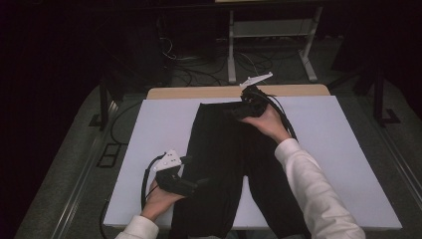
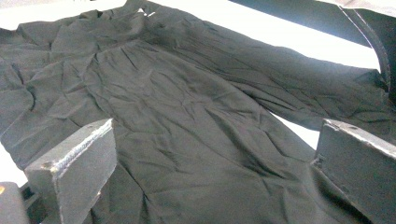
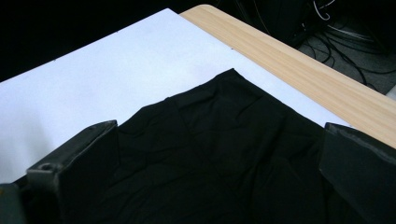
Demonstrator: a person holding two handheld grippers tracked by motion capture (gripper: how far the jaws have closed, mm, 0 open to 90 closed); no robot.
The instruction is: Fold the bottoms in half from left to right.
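No writing could be read. The black trousers (image 1: pixel 231 159) lay flat on the white sheet (image 1: pixel 149 129). The left gripper (image 2: pixel 210 163) stood open over one leg; the right gripper (image 3: pixel 215 168) gaped over the waist corner, bare sheet beyond.

A person's left hand (image 1: pixel 158 196) holds the left gripper (image 1: pixel 191 185) low at the near left with its jaws spread wide, while the white-sleeved right arm (image 1: pixel 313 186) stretches forward to the far side, its hand (image 1: pixel 270 121) holding the right gripper (image 1: pixel 239 110), jaws likewise spread.
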